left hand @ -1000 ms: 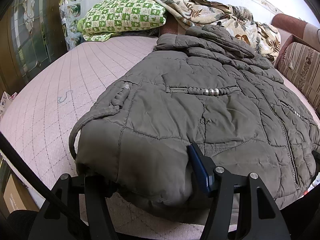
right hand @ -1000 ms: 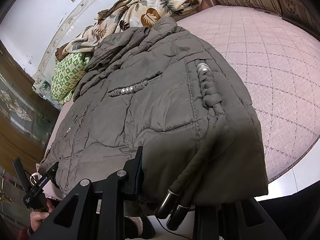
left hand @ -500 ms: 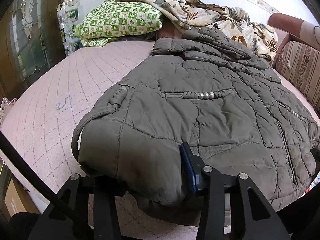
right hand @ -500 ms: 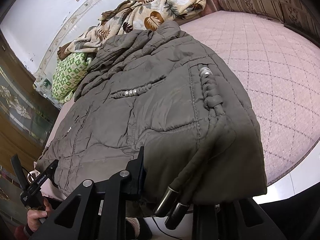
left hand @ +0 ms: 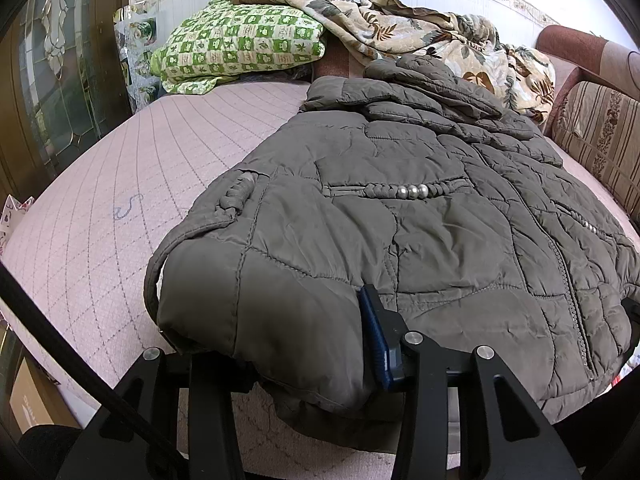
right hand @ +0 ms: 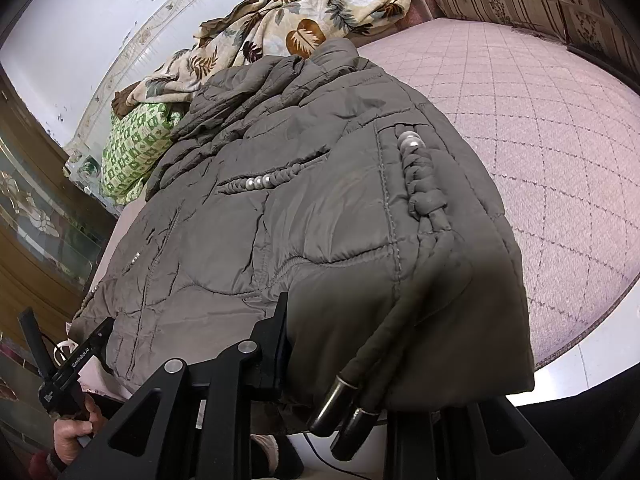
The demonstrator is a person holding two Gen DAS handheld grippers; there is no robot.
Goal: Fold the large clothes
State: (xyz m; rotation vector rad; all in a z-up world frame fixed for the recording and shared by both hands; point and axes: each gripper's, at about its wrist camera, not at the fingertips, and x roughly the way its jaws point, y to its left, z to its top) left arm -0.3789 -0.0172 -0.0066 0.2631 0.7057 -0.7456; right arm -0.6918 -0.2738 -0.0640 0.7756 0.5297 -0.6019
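A grey-brown quilted jacket (left hand: 400, 220) lies front up on the pink bed, its hem at the near edge and its hood far off. My left gripper (left hand: 288, 332) is shut on the hem's left corner. Its blue-padded fingertip (left hand: 374, 336) presses into the padding, and the other finger is hidden under the fabric. In the right wrist view the jacket (right hand: 300, 220) fills the middle, and my right gripper (right hand: 352, 352) is shut on the hem's other corner. Two drawcords with metal tips (right hand: 352, 400) hang from that corner. A hand (right hand: 76, 436) holds the left gripper at the lower left.
The pink quilted mattress (left hand: 120, 200) stretches left of the jacket and also right of it (right hand: 540, 140). A green checked pillow (left hand: 240, 52) and a leaf-print blanket (left hand: 420, 28) lie at the head. A striped backrest (left hand: 592, 128) borders the right side. A cardboard box (left hand: 32, 404) stands on the floor.
My left gripper's jaws have narrowed, and the blue-padded finger has moved left into the hem. The right gripper and the jacket have hardly moved.
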